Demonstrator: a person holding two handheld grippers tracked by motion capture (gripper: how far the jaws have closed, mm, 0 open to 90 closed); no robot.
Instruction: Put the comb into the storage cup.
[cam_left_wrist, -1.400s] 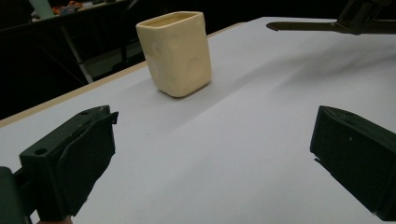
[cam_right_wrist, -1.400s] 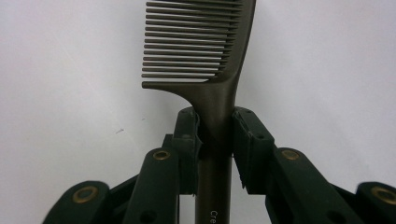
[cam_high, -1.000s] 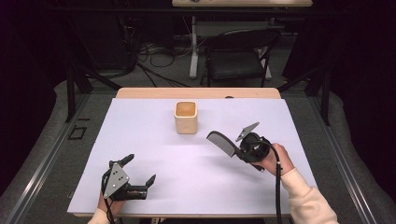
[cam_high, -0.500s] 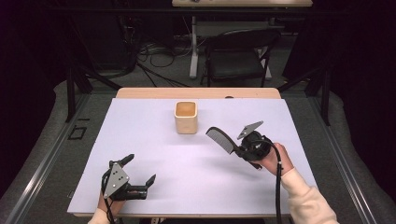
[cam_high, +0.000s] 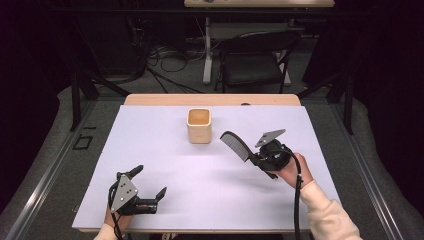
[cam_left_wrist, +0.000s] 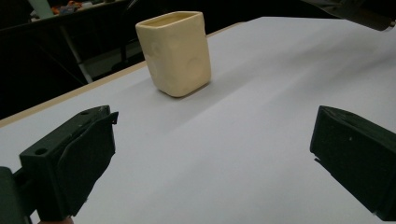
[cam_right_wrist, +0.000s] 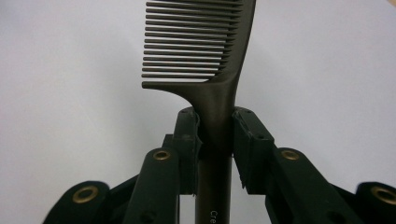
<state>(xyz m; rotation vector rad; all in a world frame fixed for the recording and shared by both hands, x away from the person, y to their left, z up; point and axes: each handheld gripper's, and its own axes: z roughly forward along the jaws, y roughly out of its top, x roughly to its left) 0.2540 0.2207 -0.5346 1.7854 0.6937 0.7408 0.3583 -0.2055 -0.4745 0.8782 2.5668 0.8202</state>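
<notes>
Above the table (cam_high: 165, 165), right of the cup (cam_high: 199, 125), the right gripper (cam_high: 260, 159) clamps a comb (cam_high: 237, 145) by its handle. Pickup looks done; dropping it into the cup likely remains. Left gripper (cam_high: 145, 192) rests wide open, holding nothing.

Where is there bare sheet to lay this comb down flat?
Widest free patch: mid-sheet between the left gripper, the cup and the right gripper holding the comb. The sheet's far-left part beside the cup is bare too. Only the cup takes up room.
</notes>
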